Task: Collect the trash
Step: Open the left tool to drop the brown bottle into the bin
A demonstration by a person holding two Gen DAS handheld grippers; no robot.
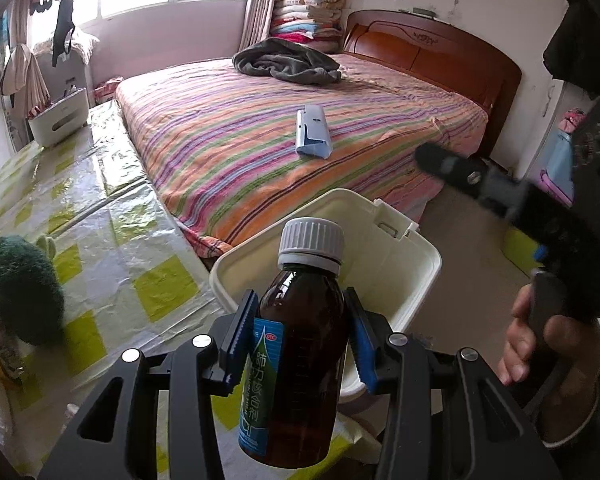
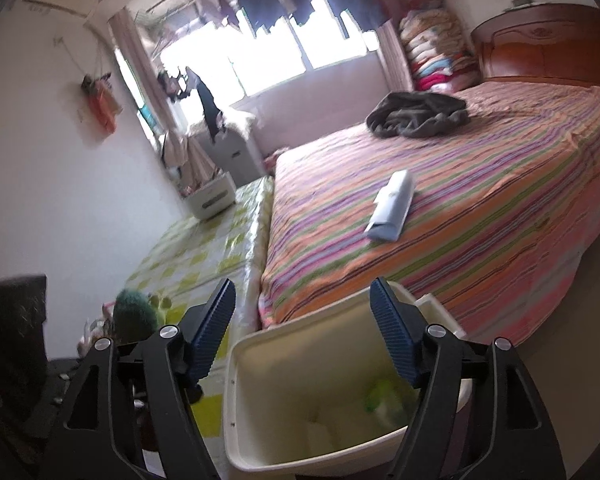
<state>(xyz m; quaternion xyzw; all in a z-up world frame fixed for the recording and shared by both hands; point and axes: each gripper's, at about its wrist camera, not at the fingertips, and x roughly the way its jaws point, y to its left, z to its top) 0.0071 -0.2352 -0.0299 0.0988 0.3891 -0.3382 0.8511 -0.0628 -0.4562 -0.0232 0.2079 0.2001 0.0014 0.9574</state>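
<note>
My left gripper [image 1: 300, 304] is shut on a brown medicine bottle [image 1: 304, 360] with a grey cap and a blue-green label. The bottle is upright, just in front of the open white trash bin [image 1: 428, 256]. In the right wrist view my right gripper [image 2: 302, 286] stands open over that bin [image 2: 284, 392], with nothing between its blue pads [image 2: 216, 328]. A blurred green item [image 2: 380, 396] lies inside the bin. A flattened blue-and-white carton [image 1: 313, 132] [image 2: 392, 206] lies on the striped bed. The right gripper [image 1: 432, 156] shows blurred at the right of the left wrist view, held by a hand [image 1: 540, 344].
The striped bed [image 1: 240, 148] fills the middle, with a grey blanket [image 1: 288, 60] near the wooden headboard [image 1: 432, 52]. On the left is a table with a yellow-green checked cloth [image 1: 112, 248], a green plush toy [image 1: 24, 288] and a white box [image 1: 58, 118]. Bare floor [image 1: 472, 248] lies right of the bin.
</note>
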